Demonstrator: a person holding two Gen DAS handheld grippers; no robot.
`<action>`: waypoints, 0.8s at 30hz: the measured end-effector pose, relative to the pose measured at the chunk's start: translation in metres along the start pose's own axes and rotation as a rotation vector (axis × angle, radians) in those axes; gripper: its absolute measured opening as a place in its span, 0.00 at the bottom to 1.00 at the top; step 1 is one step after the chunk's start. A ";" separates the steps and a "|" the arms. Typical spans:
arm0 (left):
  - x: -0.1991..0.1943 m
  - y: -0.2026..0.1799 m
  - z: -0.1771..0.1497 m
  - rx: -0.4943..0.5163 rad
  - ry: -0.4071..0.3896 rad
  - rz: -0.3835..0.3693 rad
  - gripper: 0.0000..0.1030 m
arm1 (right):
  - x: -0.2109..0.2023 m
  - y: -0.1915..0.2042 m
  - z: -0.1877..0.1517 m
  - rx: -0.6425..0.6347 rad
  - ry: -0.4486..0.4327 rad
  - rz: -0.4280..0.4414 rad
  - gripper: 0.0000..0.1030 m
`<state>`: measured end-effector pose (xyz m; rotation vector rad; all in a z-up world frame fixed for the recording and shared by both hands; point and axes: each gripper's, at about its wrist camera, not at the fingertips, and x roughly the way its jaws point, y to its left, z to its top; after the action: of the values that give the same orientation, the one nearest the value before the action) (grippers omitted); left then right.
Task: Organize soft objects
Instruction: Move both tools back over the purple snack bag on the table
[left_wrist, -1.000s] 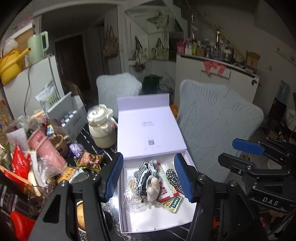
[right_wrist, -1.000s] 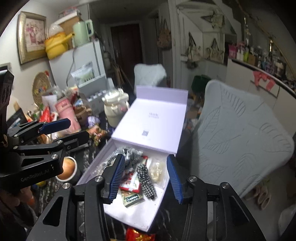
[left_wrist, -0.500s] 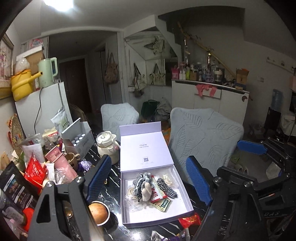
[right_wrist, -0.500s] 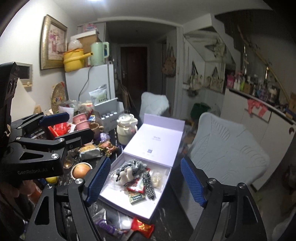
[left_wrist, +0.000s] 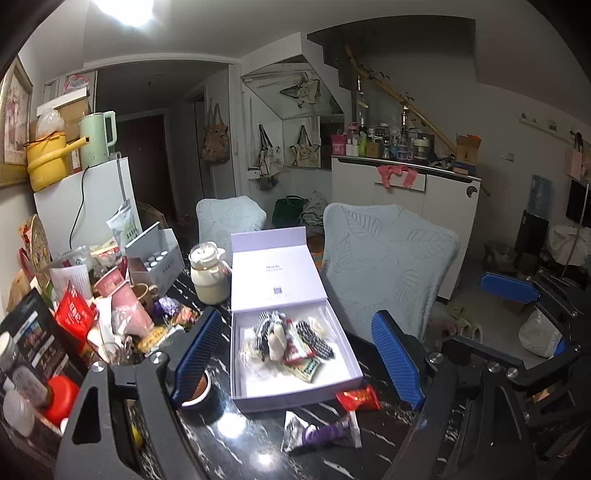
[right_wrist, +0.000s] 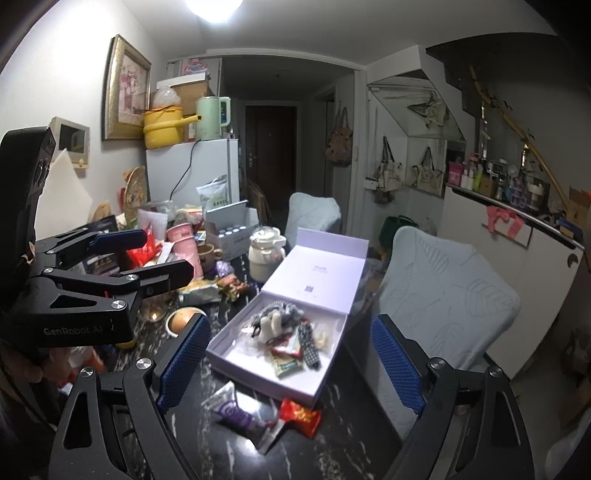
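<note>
An open white box (left_wrist: 347, 384) (right_wrist: 236, 360) with its lid up sits on the dark marble table. Inside lie a black-and-white striped scrunchie with a cream plush piece (left_wrist: 272, 328) (right_wrist: 271, 317), a checkered scrunchie (left_wrist: 316, 341) (right_wrist: 309, 349) and snack packets (left_wrist: 301, 354). My left gripper (left_wrist: 299, 354) is open and empty, held back above the box. My right gripper (right_wrist: 291, 365) is open and empty, also back from the box. The left gripper shows in the right wrist view (right_wrist: 144, 254), and the right in the left wrist view (left_wrist: 511, 291).
A red packet (left_wrist: 357, 396) (right_wrist: 300, 416) and a purple packet (left_wrist: 319, 435) (right_wrist: 240, 415) lie in front of the box. A cup (left_wrist: 199, 389), cream teapot (left_wrist: 209, 275), pink mugs and clutter fill the table's left. A leaf-patterned chair (left_wrist: 388, 266) stands at the right.
Both grippers have pulled back and up from the box and opened wider. The box looks smaller, and the packets in front of it came into view.
</note>
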<state>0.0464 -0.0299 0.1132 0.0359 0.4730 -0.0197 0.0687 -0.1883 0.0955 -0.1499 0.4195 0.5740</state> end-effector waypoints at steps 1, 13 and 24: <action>-0.003 -0.001 -0.005 0.002 0.002 -0.001 0.81 | -0.002 0.002 -0.004 0.000 -0.002 -0.003 0.87; -0.019 -0.009 -0.065 -0.016 0.054 -0.050 0.81 | -0.015 0.013 -0.069 0.064 0.013 0.016 0.87; 0.000 -0.016 -0.116 -0.010 0.161 -0.110 0.81 | -0.009 0.011 -0.120 0.139 0.087 0.026 0.87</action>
<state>-0.0070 -0.0414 0.0092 0.0020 0.6353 -0.1228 0.0151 -0.2137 -0.0097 -0.0365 0.5449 0.5630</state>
